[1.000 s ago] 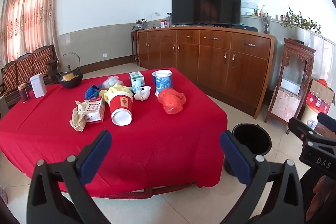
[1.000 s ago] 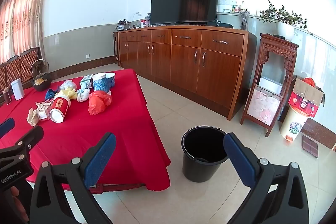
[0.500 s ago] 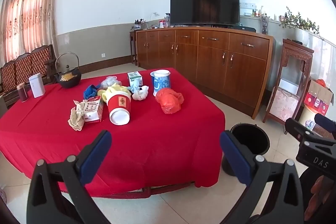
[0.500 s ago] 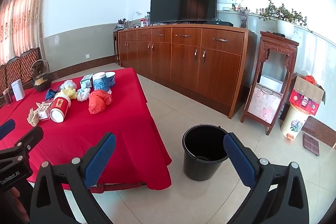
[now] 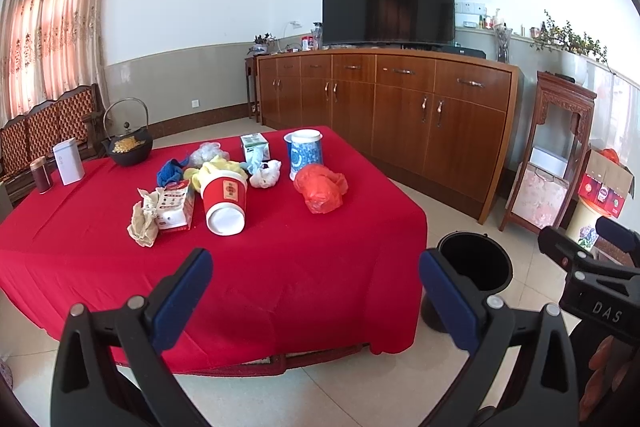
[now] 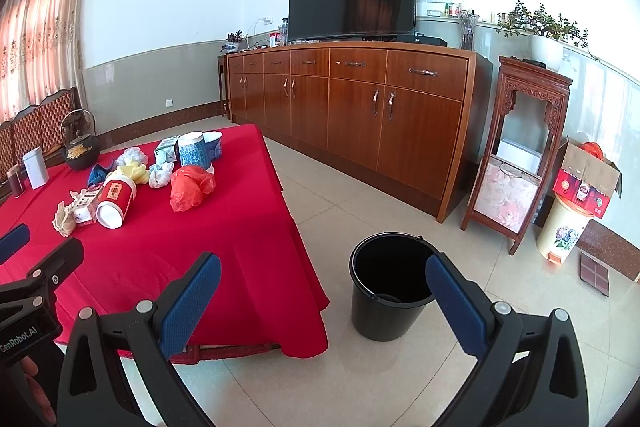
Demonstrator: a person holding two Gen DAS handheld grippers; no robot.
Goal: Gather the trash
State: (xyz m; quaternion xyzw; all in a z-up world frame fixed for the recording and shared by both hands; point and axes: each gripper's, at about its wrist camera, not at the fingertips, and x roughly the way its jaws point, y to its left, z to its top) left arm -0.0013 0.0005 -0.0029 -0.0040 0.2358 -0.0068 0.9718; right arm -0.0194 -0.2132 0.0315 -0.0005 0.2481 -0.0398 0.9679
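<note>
A red-clothed table [image 5: 280,267] carries a pile of trash: a tipped red paper cup [image 5: 224,199], a crumpled red plastic bag [image 5: 320,191], a flattened carton [image 5: 174,205], crumpled brown paper [image 5: 140,223], a white wad [image 5: 266,175] and yellow and blue scraps [image 5: 176,171]. A black bucket [image 6: 390,285] stands on the floor right of the table. My left gripper [image 5: 316,295] is open and empty, short of the table's near edge. My right gripper [image 6: 320,299] is open and empty, near the bucket.
A blue-white mug [image 5: 306,155], a small green box [image 5: 254,145], a black kettle [image 5: 128,145], a white tin [image 5: 68,161] and a dark jar [image 5: 41,174] stand on the table. A wooden sideboard [image 6: 360,107] with a TV, a carved stand [image 6: 520,147] and boxes line the far wall.
Both grippers have drifted slightly; the view has shifted a little. Nothing was gripped or released.
</note>
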